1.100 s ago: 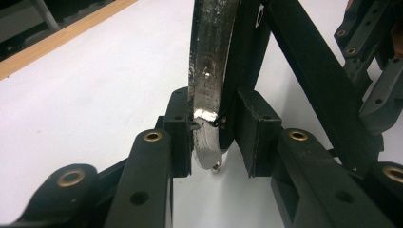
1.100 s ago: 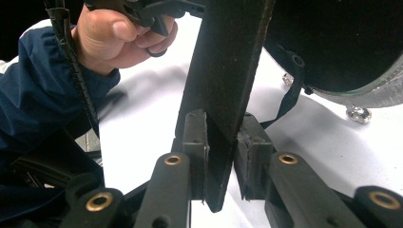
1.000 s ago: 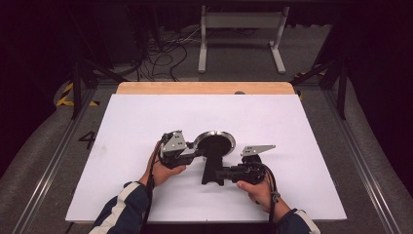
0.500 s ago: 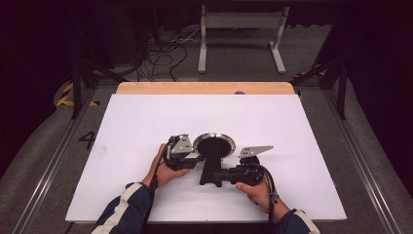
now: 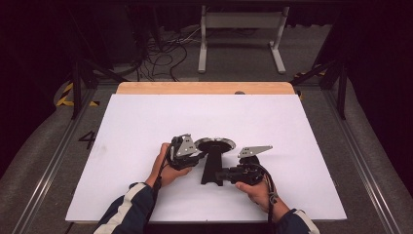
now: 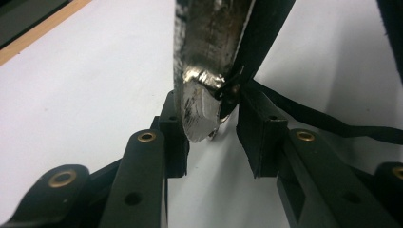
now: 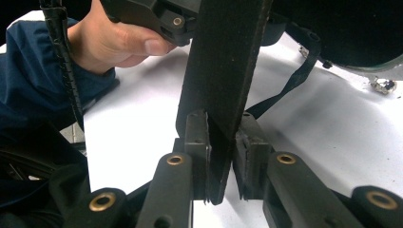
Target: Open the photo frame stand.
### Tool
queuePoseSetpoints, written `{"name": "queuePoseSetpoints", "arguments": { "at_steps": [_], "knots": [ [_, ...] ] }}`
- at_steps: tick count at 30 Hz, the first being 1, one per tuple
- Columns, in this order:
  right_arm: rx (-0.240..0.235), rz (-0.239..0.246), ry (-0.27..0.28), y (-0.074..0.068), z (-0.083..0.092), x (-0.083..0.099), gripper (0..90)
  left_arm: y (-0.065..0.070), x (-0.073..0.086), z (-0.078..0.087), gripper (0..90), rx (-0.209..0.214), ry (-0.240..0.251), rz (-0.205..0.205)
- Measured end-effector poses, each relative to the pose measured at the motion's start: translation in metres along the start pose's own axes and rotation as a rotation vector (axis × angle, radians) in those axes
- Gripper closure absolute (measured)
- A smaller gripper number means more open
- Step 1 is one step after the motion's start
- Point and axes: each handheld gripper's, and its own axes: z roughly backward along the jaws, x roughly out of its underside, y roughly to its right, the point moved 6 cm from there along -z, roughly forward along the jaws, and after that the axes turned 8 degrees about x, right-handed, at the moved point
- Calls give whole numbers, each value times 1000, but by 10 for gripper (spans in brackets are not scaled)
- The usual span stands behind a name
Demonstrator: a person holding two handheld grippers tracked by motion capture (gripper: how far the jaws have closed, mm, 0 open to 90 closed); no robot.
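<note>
A round black pan (image 5: 215, 144) with a silver rim lies near the front middle of the white tabletop, its flat black handle (image 5: 212, 170) pointing toward the person. My left gripper (image 5: 199, 154) comes in from the left. In the left gripper view its jaws (image 6: 211, 133) close on the worn metal rim (image 6: 199, 85) and a black strap (image 6: 304, 116) beside it. My right gripper (image 5: 220, 174) reaches in from the right at the handle's end. In the right gripper view its pads (image 7: 221, 156) squeeze the handle (image 7: 223, 71) from both sides.
The white sheet (image 5: 146, 122) covers a wooden table whose far edge (image 5: 204, 87) shows. A small metal bit (image 7: 382, 84) lies on the sheet near the pan. Behind the table stand a white frame (image 5: 241, 29) and loose cables (image 5: 165, 53) on the floor.
My left hand has shifted slightly at the pan's rim. The pan and my right gripper stay where they were.
</note>
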Motion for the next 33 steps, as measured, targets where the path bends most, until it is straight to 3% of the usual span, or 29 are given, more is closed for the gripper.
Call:
{"name": "queuePoseSetpoints", "arguments": {
  "at_steps": [15,33],
  "knots": [
    [66,30,-20,4,-6,4,778,-3,2,-4,684,-47,-27,-7],
    [84,48,-20,7,-5,6,770,-6,4,0,681,-38,-24,0]
  ]
}}
